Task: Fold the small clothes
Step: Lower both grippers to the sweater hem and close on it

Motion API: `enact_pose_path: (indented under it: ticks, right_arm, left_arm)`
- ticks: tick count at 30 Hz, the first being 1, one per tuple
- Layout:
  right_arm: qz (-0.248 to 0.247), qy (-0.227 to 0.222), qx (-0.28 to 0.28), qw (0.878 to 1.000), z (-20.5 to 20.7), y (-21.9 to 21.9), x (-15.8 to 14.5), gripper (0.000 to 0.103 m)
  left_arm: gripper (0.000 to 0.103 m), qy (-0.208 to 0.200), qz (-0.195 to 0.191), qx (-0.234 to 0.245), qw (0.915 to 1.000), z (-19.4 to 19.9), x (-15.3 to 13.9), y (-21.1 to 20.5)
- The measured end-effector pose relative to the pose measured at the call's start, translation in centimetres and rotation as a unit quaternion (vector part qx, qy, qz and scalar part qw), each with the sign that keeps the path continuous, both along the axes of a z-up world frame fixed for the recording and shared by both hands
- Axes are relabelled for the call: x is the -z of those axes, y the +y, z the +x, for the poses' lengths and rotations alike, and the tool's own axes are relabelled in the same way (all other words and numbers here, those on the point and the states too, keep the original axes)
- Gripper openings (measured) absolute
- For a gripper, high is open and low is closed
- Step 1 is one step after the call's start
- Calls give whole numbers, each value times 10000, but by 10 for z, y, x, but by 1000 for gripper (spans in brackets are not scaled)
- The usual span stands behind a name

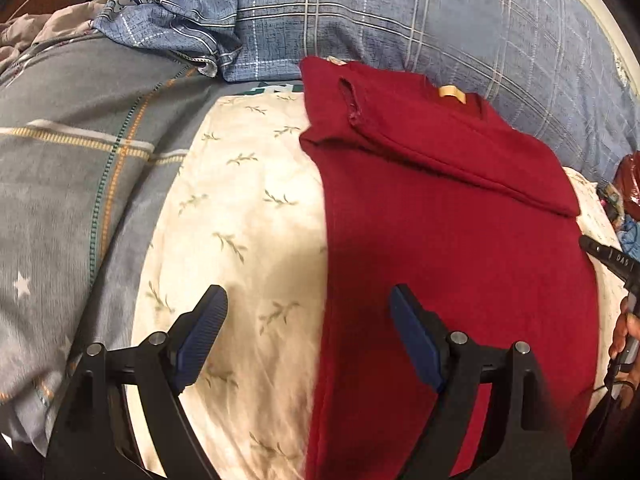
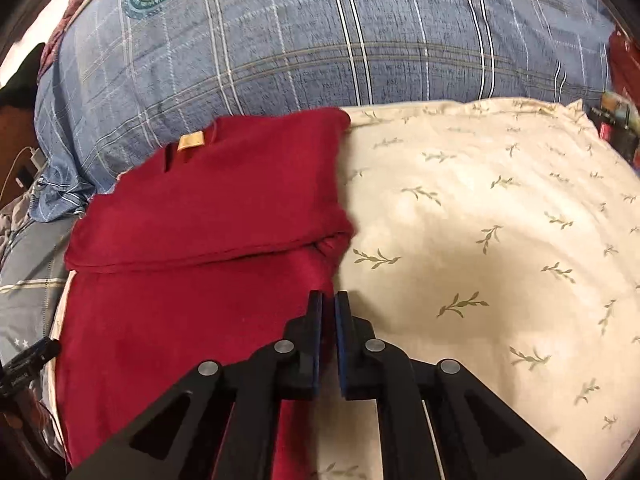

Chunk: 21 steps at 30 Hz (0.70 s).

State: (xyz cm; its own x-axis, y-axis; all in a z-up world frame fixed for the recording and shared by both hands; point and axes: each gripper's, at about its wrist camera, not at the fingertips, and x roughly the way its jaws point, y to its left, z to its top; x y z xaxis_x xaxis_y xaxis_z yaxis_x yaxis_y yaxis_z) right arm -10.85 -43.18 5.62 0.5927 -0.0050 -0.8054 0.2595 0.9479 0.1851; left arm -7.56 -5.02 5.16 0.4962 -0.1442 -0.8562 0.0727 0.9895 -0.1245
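Note:
A dark red knit top (image 1: 452, 248) lies flat on a cream leaf-print sheet (image 1: 244, 216), collar and tan label (image 1: 452, 93) at the far end, one sleeve folded across its chest. My left gripper (image 1: 306, 300) is open and empty, hovering over the top's left edge near the hem. In the right wrist view the same top (image 2: 192, 280) lies left of centre, label (image 2: 191, 141) at the far end. My right gripper (image 2: 328, 300) is shut with nothing between its pads, above the top's right edge.
A blue plaid pillow (image 2: 320, 40) lies beyond the top. A grey checked quilt (image 1: 72, 168) is on the left. The cream sheet (image 2: 500, 240) spreads to the right. Cluttered small items (image 1: 624, 192) sit at the far right edge.

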Motion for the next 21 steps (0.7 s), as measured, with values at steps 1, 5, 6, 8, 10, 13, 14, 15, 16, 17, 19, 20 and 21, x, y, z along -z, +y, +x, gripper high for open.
enact_pose_path:
  ticks: [1, 5, 6, 8, 10, 13, 14, 15, 16, 17, 19, 20, 21]
  right_arm:
    - [46, 18, 83, 10000, -6, -1, -7, 9]
    - [522, 63, -189, 9984, -33, 7, -21, 39]
    - [621, 105, -275, 9976, -39, 12, -21, 44]
    - [756, 336, -452, 9955, -52, 25, -14, 46]
    - [720, 481, -602, 9944, -60, 39, -6, 45]
    - [-13, 490, -763, 9959, -71, 57, -6, 6]
    - [-40, 434, -788, 9959, -75, 56, -11, 6]
    - [30, 354, -681, 9971, -79, 51, -17, 6]
    - [45, 299, -571, 9979, -80, 47, -22, 5]
    - [45, 299, -571, 9979, -80, 47, -22, 5]
    - [86, 423, -420, 9982, -85, 41, -23, 0]
    - [249, 410, -469, 9977, -91, 40, -26, 4]
    - [433, 353, -494, 9972, -97, 40, -30, 7]
  left_arm:
    - [83, -27, -8, 37, 10000, -4, -3, 0]
    - [83, -69, -85, 111, 9999, -20, -9, 2]
    - [83, -54, -89, 141, 9998, -24, -9, 1]
    - [83, -3, -86, 199, 9998, -32, -7, 1]
    - [83, 133, -149, 257, 9995, -40, -3, 1]
    - [83, 255, -154, 254, 9992, -53, 2, 3]
    - [83, 278, -150, 258, 9992, -57, 3, 5]
    - [83, 314, -143, 265, 9991, -62, 4, 6]
    - [83, 343, -144, 283, 9989, -68, 6, 6]
    - [83, 373, -146, 305, 9987, -72, 7, 6]
    - [83, 424, -138, 369, 9983, -80, 8, 5]
    - [83, 428, -127, 402, 9982, -85, 9, 4]
    - [83, 429, -122, 420, 9981, -90, 9, 4]
